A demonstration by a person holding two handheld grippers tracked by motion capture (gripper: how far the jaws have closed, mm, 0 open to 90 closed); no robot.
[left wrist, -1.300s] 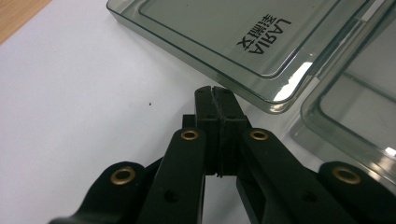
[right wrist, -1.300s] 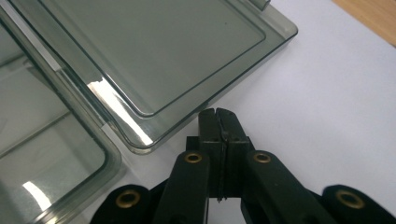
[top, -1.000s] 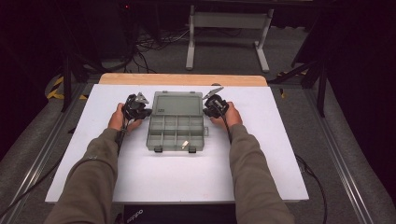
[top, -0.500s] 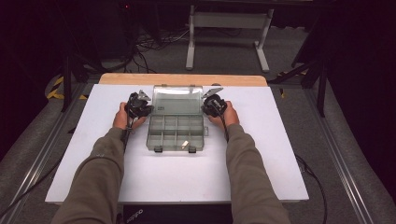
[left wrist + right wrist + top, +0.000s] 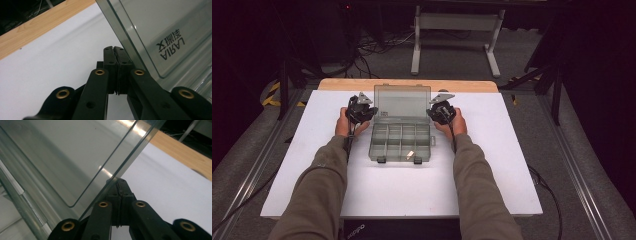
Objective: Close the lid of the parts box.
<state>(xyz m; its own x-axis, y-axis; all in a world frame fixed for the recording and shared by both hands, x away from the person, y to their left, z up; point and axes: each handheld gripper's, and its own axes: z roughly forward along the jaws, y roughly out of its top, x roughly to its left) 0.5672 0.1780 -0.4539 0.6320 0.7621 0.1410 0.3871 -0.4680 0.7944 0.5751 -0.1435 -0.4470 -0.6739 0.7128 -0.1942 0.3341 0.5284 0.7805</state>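
A clear grey compartment box [image 5: 401, 141] lies on the white table [image 5: 492, 175], its lid [image 5: 402, 101] raised and leaning back. A small pale item [image 5: 410, 154] rests in a front compartment. My left gripper [image 5: 362, 111] sits at the lid's left edge, my right gripper [image 5: 440, 112] at its right edge. In the left gripper view the jaws are pressed together, tips [image 5: 115, 51] against the lid's edge [image 5: 125, 32] with nothing between them. In the right gripper view the shut gripper [image 5: 119, 182] likewise sits beside the lid's edge [image 5: 130, 157]. Printed lettering [image 5: 171, 46] shows through the lid.
A wooden strip [image 5: 407, 84] runs along the table's far edge. Beyond it a metal stand [image 5: 455, 30] and cables lie on the dark floor. Rails [image 5: 252, 175] flank the table on both sides. Both forearms in olive sleeves [image 5: 472, 190] come in from the bottom.
The box lid has swung up from nearly flat to leaning back open. Both hands stayed at the box's sides.
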